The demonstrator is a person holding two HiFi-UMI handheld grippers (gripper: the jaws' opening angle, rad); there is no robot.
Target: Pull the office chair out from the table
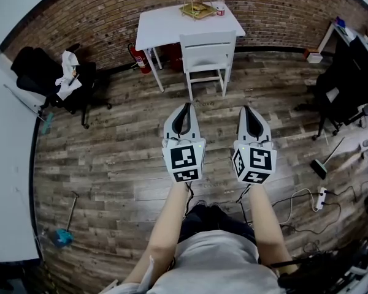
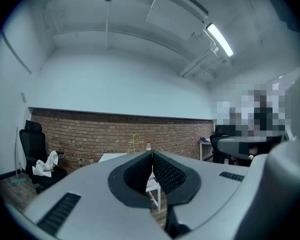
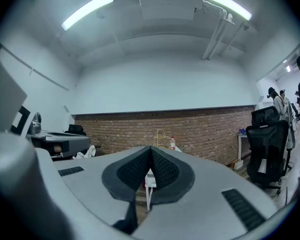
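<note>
Left tool (image 1: 184,106) and right tool (image 1: 248,109), closed and empty, sit well apart from the rigid, probably light chair (image 1: 207,52); take its top rail.

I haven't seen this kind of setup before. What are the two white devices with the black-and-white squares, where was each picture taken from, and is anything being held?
There is no robot here. A person holds a hand-held gripper in each hand: the left gripper and the right gripper. The patterned cubes are part of them. The head view comes from a camera on the person's head, looking down. The other two views come from cameras riding on each gripper, looking along its fingers. Both pairs are shut, holding nothing. Ahead stands a white table with a white chair tucked in, and on it a wire tiered basket and a bottle.
</note>
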